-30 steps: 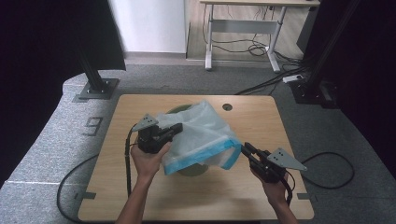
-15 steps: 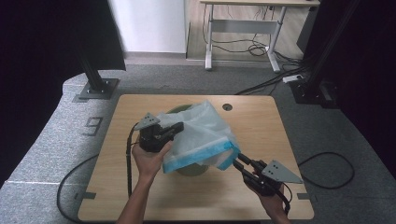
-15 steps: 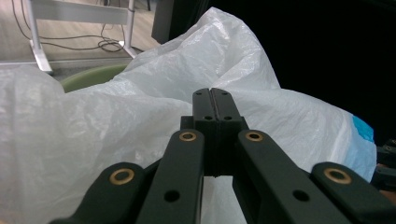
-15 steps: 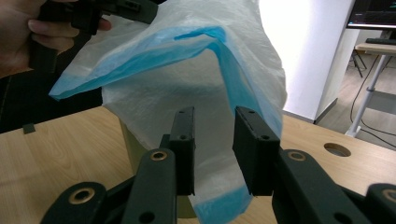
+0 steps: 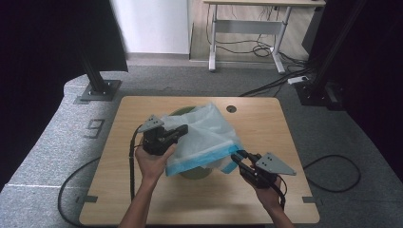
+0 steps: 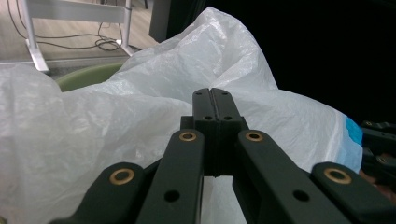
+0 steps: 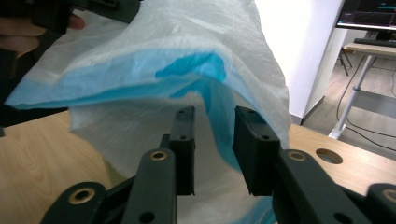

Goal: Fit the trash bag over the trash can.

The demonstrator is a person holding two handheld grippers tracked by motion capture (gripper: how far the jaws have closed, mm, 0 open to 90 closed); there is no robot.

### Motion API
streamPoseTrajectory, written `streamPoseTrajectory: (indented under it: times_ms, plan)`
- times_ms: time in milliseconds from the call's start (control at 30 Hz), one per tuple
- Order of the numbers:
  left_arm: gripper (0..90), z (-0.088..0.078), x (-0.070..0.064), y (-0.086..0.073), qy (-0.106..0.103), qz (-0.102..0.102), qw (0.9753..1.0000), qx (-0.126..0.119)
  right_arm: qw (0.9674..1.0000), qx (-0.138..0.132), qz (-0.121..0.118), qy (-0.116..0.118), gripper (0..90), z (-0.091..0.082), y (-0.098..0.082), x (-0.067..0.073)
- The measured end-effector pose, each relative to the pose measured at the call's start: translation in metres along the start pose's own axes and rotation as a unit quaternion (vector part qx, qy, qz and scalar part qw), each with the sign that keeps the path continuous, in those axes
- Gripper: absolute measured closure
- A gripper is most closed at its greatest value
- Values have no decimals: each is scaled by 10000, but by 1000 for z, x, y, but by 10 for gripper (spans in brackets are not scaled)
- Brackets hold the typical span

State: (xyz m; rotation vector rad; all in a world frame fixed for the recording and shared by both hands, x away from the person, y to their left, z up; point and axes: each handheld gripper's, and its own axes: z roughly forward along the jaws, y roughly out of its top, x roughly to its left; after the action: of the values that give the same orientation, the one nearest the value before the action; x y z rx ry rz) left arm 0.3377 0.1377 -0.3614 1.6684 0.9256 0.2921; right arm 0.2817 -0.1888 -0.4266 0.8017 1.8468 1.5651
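- One thin white plastic bag with a blue band [image 5: 204,135] lies draped over one round green bowl [image 5: 196,172] at the centre of the high view, on the light wooden table [image 5: 123,199].
- Two black two-jaw grippers: the left gripper [image 5: 183,130], centre-left, has its jaws pressed together, pinching the bag's upper fold.
- The right gripper [image 5: 236,158], lower right of centre, has just been closing; in the right gripper view its jaws stand apart, with the bag's blue-edged hem [image 7: 205,70] hanging just before them, not clamped.
- The bag hides most of the bowl.
- One round hole [image 5: 231,109] pierces the table's far edge; a white desk frame [image 5: 247,28] stands beyond.
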Motion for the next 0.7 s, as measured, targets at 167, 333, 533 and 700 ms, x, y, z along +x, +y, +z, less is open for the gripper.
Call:
streamPoseTrajectory:
  times_ms: [167,333,533,700]
  plan:
    - [900,-2,2,0,5,-8,10000,-33,9999,-62,102,83,889,0,0,-5]
    - [900,-4,2,0,-13,0,10000,-54,9998,11,123,160,890,-7,-8,-13]
    - [900,-5,3,1,7,-9,10000,-75,9998,116,59,136,891,-17,-17,-20]
    - [899,-2,-1,2,-353,83,9993,87,9998,90,88,131,890,-22,-18,-25]
